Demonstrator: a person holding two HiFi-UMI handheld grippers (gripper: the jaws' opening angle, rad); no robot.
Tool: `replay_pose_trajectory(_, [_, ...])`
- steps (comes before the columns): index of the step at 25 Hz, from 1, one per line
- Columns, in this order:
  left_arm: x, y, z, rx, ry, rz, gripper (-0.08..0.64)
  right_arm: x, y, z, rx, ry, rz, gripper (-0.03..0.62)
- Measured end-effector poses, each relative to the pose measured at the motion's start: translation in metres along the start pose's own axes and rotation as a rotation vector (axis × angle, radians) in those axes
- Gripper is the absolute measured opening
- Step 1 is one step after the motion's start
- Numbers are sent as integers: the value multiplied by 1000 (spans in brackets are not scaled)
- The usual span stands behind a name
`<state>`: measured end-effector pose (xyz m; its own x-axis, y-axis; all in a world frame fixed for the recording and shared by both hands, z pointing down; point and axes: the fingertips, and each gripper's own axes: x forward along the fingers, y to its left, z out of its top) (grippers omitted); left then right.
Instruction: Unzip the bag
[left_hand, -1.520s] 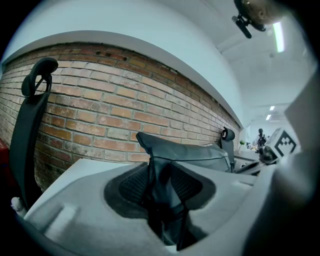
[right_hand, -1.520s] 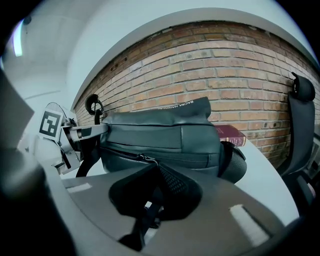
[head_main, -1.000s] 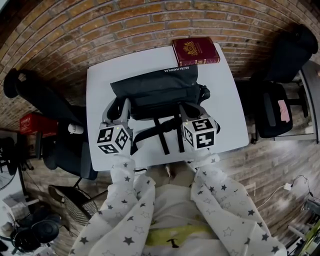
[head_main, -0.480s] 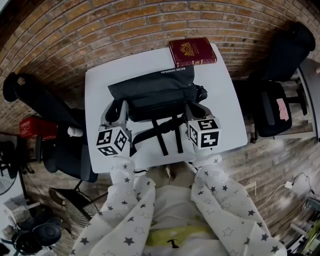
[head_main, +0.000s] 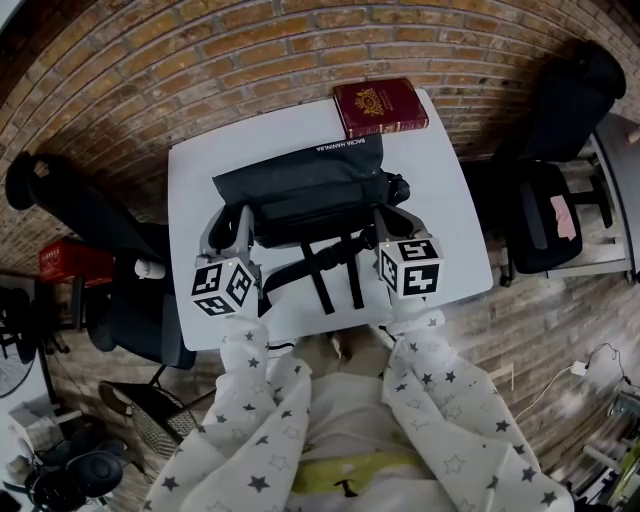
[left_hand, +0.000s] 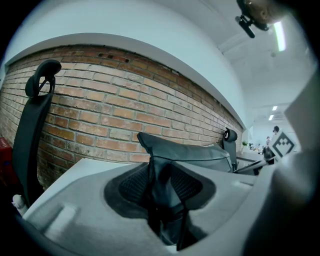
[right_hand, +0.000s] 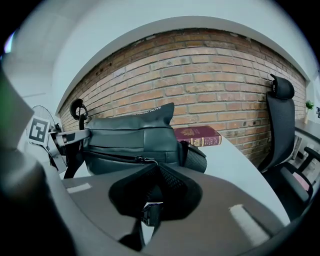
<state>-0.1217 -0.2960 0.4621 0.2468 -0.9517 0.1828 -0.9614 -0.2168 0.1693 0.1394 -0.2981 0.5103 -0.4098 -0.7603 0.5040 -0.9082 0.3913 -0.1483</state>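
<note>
Near the far edge of the table (head_main: 450, 240), about midway along it, the bag (head_main: 310, 185) lies with its long axis running along that edge, left to right. Its lettered top points toward the far edge, close to the book (head_main: 380, 105) at the far right corner, and its straps (head_main: 335, 270) trail toward the near edge. Our left gripper (left_hand: 165, 200) is clamped on a fold of fabric at the bag's left end. Our right gripper (right_hand: 151, 200) has its jaws nearly together on a small black tab (right_hand: 151, 214), which we take for the zip pull. The zip (right_hand: 115, 156) follows the long axis, so we judge the pull should run straight along it toward the right edge, low and level. The left hand should anchor the bag meanwhile, so the fabric does not bunch.
</note>
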Motion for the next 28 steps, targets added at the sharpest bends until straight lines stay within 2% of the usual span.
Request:
replay_pose_trajectory(18, [1, 1, -1, -3, -6, 4, 141, -8, -36, -3, 55, -12, -87, 18])
replay_pose_trajectory(25, [1, 0, -1, 0, -4, 6, 141, -8, -39, -4, 63, -13, -94, 18])
replay_pose_trajectory(28, [1, -1, -1, -6, 0, 10, 141, -7, -38, -7, 78, -6, -66, 18])
